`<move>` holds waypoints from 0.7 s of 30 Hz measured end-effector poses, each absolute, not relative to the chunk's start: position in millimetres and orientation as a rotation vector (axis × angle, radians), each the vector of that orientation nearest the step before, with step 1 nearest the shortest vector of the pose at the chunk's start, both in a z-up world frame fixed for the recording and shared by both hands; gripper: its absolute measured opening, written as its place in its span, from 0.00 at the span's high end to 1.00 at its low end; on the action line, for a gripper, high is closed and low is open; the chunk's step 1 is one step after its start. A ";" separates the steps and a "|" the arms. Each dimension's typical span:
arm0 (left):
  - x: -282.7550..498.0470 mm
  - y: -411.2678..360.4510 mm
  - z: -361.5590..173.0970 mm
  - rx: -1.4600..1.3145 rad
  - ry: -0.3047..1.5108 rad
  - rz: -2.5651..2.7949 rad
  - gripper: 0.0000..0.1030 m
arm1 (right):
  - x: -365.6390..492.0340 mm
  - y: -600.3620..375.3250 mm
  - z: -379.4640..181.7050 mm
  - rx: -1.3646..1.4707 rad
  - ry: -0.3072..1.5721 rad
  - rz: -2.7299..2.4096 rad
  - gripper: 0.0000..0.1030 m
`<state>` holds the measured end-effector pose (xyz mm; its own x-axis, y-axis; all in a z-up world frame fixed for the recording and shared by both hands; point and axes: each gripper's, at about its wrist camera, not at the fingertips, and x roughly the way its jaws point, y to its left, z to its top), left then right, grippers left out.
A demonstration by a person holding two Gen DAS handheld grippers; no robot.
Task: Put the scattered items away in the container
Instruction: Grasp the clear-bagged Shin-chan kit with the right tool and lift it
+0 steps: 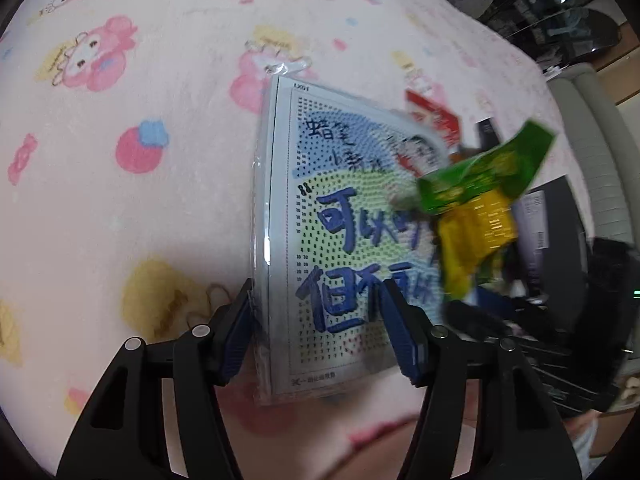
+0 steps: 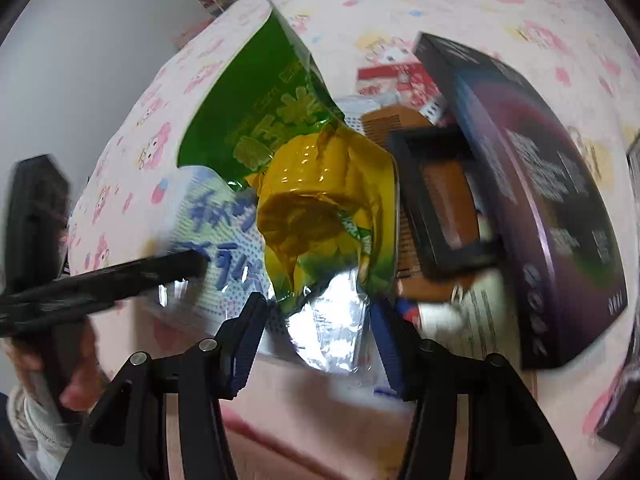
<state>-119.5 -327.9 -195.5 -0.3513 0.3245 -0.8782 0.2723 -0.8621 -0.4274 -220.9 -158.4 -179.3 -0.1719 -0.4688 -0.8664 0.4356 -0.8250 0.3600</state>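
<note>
The plastic-sleeved bead-art card (image 1: 340,232), printed with blue characters over dotted blue and green fields, stands on edge between the fingers of the left tongs (image 1: 320,332); the two blue-padded fingers close on its lower part, one on each face, so the left tongs hold the card. The card reaches up and away from the tongs over a pink blanket (image 1: 120,100) printed with cartoon figures.

Just to the right of the card, seen from the left tongs, hangs a crumpled green-and-yellow snack packet (image 1: 476,208). In the right wrist view that packet (image 2: 320,192) sits straight ahead of the right tongs (image 2: 316,340), its silver foil end down between the two blue pads; the fingers stand fairly narrow about the foil and appear to grip it, though blur hides the exact contact.

Left of the right tongs the same bead-art card (image 2: 216,232) shows behind the packet, with the black left tongs (image 2: 120,276) reaching in across it. Right of the packet lies a black-framed brown object (image 2: 444,200), and further right a dark purple box (image 2: 540,184) tilted on its edge. Beyond the packet, farther from the tongs, a red-and-white printed pack (image 2: 396,76) rests on the blanket (image 2: 480,0).
</note>
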 end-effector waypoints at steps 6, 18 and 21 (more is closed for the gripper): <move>-118.9 -337.1 -183.8 -1.713 -0.875 2.477 0.48 | -240.4 -183.1 -186.0 1.510 -0.025 -2.008 0.52; -92.0 -285.3 -74.4 -1.592 -0.526 2.662 0.52 | -255.4 -171.8 -138.6 1.456 -0.482 -1.865 0.53; -84.3 -279.2 -62.8 -1.558 -0.512 2.697 0.52 | -254.6 -185.3 -123.1 1.425 -0.480 -1.864 0.53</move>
